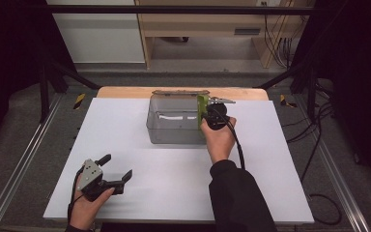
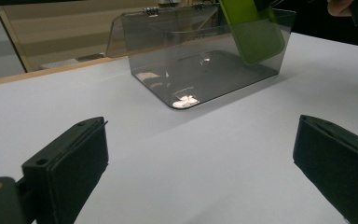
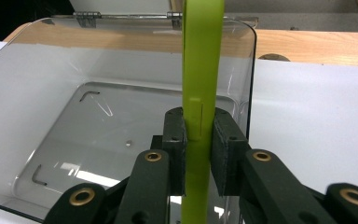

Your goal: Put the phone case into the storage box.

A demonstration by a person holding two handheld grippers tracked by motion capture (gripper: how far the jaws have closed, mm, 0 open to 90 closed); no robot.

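The right gripper (image 3: 199,135) is clamped on a flat lime-green slab (image 3: 201,70), its two black pads pressing the broad faces while the thin edge faces the camera. The slab stands nearly upright and hangs inside the right end of a clear plastic box (image 3: 74,140), close beside that end wall; in the left gripper view its lower rounded corner sits above the box floor, and whether it touches the wall cannot be told.

The step in hand looks like lowering the slab into the box. To do it well, the hand should keep the slab parallel to the end wall, bring it straight down until the bottom edge rests on the floor, and only then part the jaws; released while tilted, it would likely topple against the wall or slap flat. The jaws also need room to spread without knocking the thin wall.

The slab is smooth, matt and rigid-looking, with rounded corners and a faint seam on its edge. The box is thin transparent plastic with rounded corners and a glossy floor that throws back the lights; its lid (image 2: 116,37) is folded back on two small metal hinges (image 3: 86,15). It sits toward the far side of a white table top (image 1: 174,183).

The left gripper (image 1: 117,169) rests near the table's front left, jaws wide apart and holding nothing.
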